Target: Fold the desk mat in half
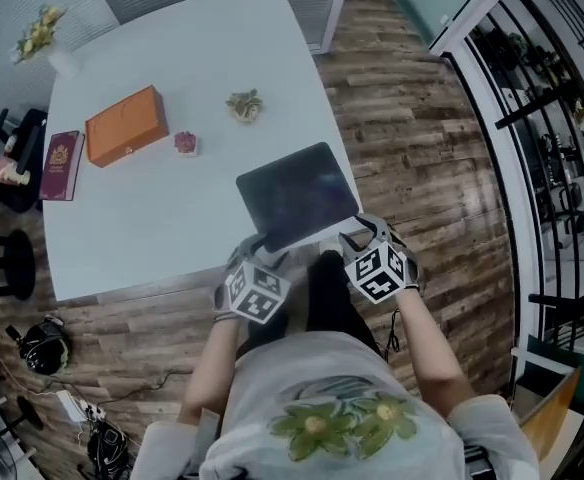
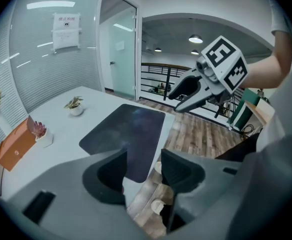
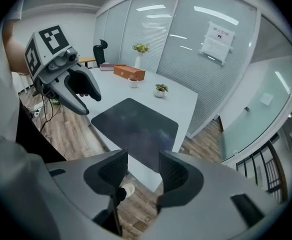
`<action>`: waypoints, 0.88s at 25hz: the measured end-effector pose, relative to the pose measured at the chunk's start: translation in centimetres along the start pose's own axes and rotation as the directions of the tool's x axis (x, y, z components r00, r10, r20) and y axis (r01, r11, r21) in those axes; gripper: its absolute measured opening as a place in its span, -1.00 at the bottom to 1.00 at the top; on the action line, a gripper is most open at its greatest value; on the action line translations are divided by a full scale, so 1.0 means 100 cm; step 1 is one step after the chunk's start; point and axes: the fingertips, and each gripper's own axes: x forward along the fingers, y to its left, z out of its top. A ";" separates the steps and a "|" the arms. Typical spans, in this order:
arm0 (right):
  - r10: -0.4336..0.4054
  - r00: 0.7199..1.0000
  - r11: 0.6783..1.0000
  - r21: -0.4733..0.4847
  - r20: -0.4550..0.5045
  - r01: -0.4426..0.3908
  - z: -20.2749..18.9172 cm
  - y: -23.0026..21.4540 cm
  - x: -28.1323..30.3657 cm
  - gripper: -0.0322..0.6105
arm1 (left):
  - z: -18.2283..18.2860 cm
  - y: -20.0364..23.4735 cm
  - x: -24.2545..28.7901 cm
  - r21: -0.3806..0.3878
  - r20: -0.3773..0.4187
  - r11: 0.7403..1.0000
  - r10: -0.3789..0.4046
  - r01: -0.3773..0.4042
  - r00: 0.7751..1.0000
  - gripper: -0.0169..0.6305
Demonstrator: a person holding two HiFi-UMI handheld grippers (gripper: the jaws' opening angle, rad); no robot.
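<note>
A dark desk mat (image 1: 297,196) lies flat and unfolded at the near right corner of the white table (image 1: 172,218). My left gripper (image 1: 259,260) hovers at the table's front edge by the mat's near left corner. It is open, with nothing between its jaws. My right gripper (image 1: 365,236) hangs off the mat's near right corner, also open and holding nothing. The left gripper view has the mat (image 2: 128,134) ahead and the right gripper (image 2: 180,96) above it. In the right gripper view the mat (image 3: 136,124) lies ahead, with the left gripper (image 3: 83,98) at its left.
An orange box (image 1: 125,125), a maroon book (image 1: 61,165), a pink succulent (image 1: 186,143) and a small potted plant (image 1: 244,105) stand further back on the table. A vase of flowers (image 1: 42,33) is at the far left corner. A black stool (image 1: 2,258) and cables (image 1: 42,343) are on the floor at left.
</note>
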 end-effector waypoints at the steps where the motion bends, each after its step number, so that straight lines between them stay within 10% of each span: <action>1: 0.012 1.000 1.000 -0.016 -0.015 -0.012 -0.005 0.000 0.004 -0.26 | -0.002 -0.001 0.004 -0.008 -0.012 1.000 -0.001 0.001 1.000 -0.30; 22: 0.178 0.961 0.878 -0.407 -0.212 -0.252 -0.039 -0.018 0.070 -0.30 | -0.037 -0.001 0.056 -0.040 -0.240 0.999 0.006 -0.016 0.971 -0.37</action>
